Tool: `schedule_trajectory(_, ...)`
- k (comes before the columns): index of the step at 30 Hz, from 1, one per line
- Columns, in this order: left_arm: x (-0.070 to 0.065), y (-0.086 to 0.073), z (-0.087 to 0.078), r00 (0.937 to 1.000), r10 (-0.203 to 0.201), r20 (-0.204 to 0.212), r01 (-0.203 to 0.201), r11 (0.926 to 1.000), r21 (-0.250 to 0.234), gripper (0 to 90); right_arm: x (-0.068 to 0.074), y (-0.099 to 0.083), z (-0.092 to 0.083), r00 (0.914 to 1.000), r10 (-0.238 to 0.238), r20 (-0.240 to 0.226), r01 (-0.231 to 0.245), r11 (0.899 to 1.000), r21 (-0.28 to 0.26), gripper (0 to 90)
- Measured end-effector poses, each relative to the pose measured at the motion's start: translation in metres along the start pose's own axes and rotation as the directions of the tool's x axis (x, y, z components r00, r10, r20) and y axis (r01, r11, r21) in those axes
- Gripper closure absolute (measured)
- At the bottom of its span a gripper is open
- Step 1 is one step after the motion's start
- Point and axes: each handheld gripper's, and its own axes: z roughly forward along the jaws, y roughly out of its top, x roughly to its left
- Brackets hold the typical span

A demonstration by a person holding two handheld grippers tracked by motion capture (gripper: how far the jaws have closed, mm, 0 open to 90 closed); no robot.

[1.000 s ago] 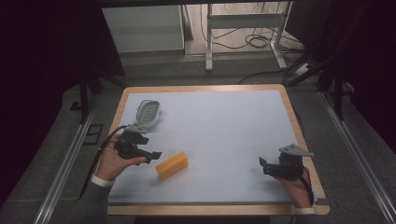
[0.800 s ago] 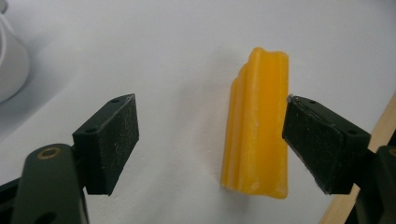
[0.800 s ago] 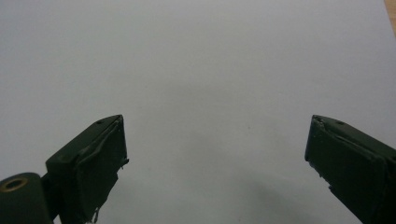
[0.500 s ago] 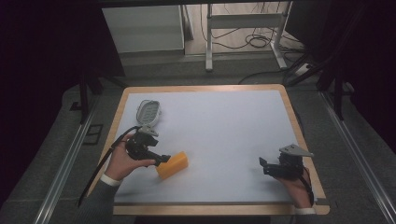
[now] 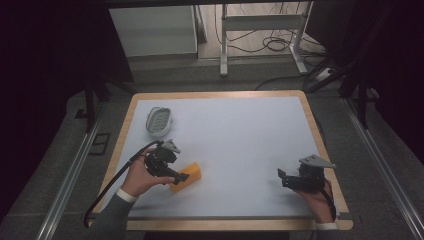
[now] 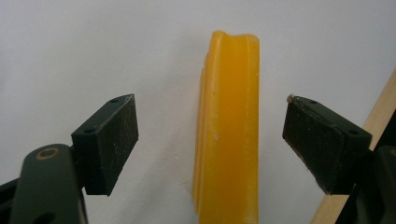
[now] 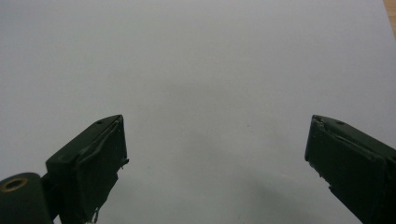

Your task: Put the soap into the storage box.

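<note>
A yellow-orange soap-like bar (image 5: 189, 176) lies on the pale table top (image 5: 240, 135), toward the front left. My left gripper (image 5: 181, 176) hangs over its near end, jaws open. In the left gripper view the bar (image 6: 229, 135) runs lengthwise between the two black pads (image 6: 109, 140), with clear gaps on both sides. My right gripper (image 5: 281, 176) sits low at the front right, open, with bare table between its jaws in the right gripper view (image 7: 215, 149). A person's hand holds each gripper.
A white oval soap dish (image 5: 159, 120) rests near the table's back left. A wooden rim (image 5: 320, 135) borders the table; it also shows at the right of the left gripper view as a wooden edge (image 6: 373, 135). Table legs and cables stand on the floor behind.
My left gripper has moved right and forward from beside the bar until its open jaws straddle it. The bar and the right gripper have stayed put.
</note>
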Motion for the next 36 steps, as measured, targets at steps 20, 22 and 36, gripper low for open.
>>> schedule_trajectory(20,-0.011,0.000,0.038,0.9987,0.018,-0.047,-0.012,0.9923,0.123,31.1,0.002,0.000,0.001,0.9999,-0.011,-0.007,0.011,1.000,0.003,5.6)
schedule_trajectory(22,-0.013,0.000,0.041,0.9987,0.020,-0.047,-0.014,0.9916,0.128,34.5,0.002,0.000,0.001,1.0000,-0.009,-0.004,0.009,1.000,0.004,5.6)
schedule_trajectory(36,-0.012,-0.003,0.047,0.9997,-0.001,-0.024,0.005,0.9890,0.148,58.8,0.001,-0.001,0.002,1.0000,-0.009,-0.005,0.009,1.000,0.006,5.6)
